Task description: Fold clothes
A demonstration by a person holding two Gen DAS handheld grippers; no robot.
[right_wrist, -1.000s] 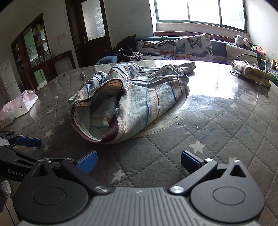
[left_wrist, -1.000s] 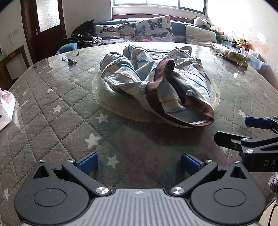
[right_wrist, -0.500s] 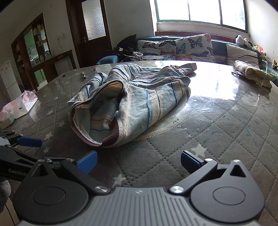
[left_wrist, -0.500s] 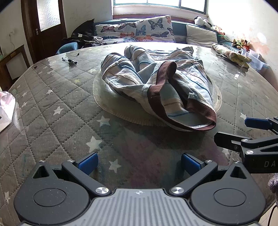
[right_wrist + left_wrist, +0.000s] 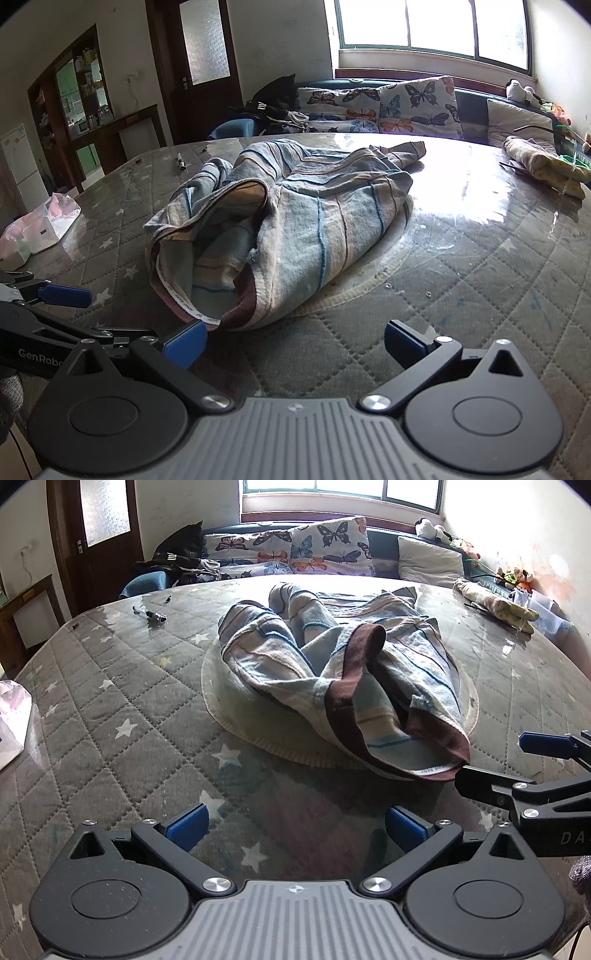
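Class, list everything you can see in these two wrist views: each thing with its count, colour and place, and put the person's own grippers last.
Striped garment: one, pale blue with brown band, crumpled at table centre.
Round mat: one, cream, under the garment.
Table: one, grey quilted star cover beneath a glossy sheet.
Marker pen: one, black and white, far left of table.
Plastic bag: one, pink-white, left table edge.
Yellowish cloth: one, far right of table.
Butterfly cushions: two, on sofa behind.
Left gripper: blue pads, open, empty.
Right gripper: blue pads, open, empty.
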